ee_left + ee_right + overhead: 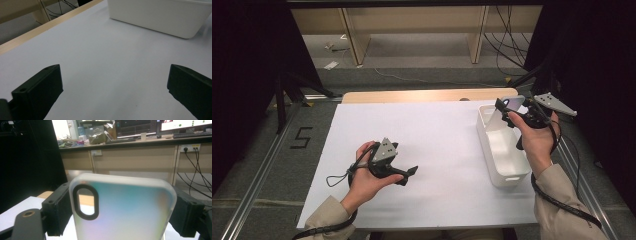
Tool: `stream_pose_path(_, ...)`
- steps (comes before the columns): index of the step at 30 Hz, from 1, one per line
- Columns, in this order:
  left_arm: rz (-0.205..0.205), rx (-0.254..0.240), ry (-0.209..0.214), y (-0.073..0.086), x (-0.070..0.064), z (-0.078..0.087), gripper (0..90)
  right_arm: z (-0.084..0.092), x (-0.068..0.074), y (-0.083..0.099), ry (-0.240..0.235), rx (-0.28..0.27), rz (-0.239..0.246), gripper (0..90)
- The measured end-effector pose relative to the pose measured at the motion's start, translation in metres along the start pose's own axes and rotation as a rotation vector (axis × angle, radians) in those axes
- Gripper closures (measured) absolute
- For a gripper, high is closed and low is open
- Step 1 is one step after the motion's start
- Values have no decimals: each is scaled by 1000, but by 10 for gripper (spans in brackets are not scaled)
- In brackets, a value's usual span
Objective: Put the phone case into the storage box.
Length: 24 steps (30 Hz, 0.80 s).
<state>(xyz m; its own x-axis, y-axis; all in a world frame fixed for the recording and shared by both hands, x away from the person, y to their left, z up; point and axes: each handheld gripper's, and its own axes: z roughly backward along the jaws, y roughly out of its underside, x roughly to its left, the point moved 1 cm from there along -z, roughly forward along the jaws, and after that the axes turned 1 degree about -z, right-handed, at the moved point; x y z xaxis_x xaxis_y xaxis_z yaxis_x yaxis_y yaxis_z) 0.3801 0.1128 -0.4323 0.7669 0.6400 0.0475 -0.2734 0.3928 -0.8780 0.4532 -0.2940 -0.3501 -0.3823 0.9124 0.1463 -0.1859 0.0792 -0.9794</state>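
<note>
Clamped across the sides of a frosted phone case (123,210), the right gripper (512,114) holds it upright over the white bin (504,165) — probably to drop it in — while the left gripper (408,172), jaws wide and empty, rests on the table (437,140).

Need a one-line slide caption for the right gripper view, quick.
Right gripper clamps a frosted phone case by its sides, camera cutout at upper left.

Frosted, translucent plastic phone case (122,210)
</note>
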Motion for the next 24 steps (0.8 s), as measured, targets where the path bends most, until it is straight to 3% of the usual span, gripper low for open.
stream_pose_path(24,0,0,-1,0,0,0,0,1,-7,0,17,-5,-6,184)
